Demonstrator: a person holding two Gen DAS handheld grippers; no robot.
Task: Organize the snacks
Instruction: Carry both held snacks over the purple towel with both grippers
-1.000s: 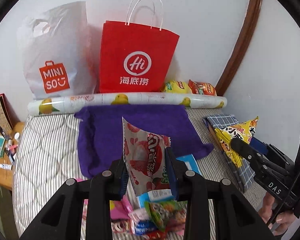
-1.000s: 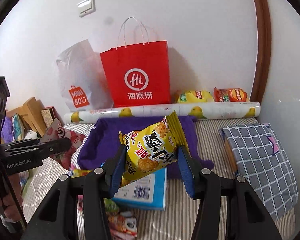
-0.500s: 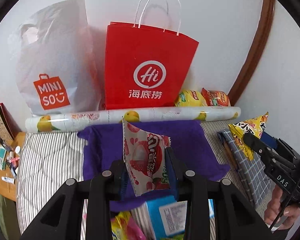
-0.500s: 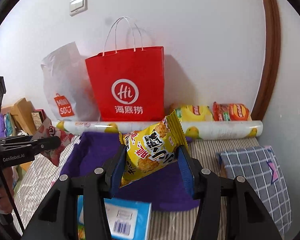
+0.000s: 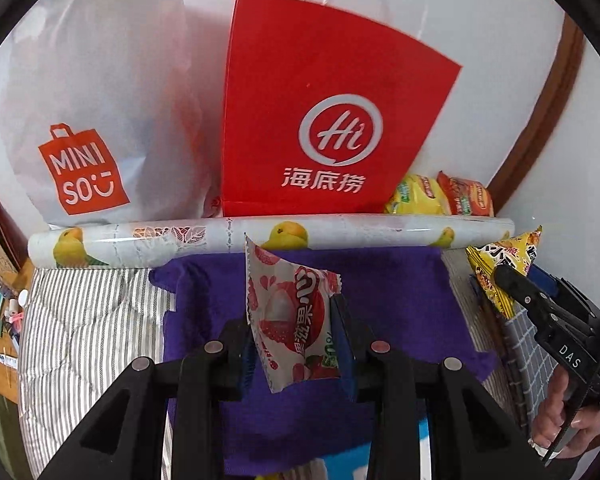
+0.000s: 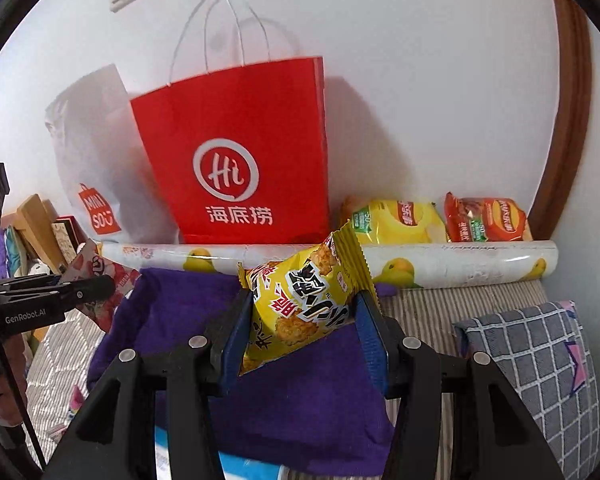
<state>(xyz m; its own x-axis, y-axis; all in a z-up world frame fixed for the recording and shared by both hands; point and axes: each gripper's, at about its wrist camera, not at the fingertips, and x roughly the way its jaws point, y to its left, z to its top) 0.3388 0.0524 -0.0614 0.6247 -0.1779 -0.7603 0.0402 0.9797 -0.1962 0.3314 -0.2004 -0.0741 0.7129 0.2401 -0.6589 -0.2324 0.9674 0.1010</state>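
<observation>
My left gripper is shut on a pink-and-white lychee snack packet, held upright above the purple cloth. My right gripper is shut on a yellow rice-cracker packet, also above the purple cloth. Each gripper shows in the other's view: the right one with its yellow packet at the right edge, the left one with its pink packet at the left edge. A red Hi paper bag stands against the wall right behind the cloth.
A white Miniso plastic bag stands left of the red bag. A rolled lemon-print sheet lies in front of both. Yellow and red chip bags lie at the back right. A checked cloth lies at the right. A blue box lies below.
Both grippers have moved forward toward the red bag, each carrying its packet; the bags look larger and the snack pile below has dropped out of view.
</observation>
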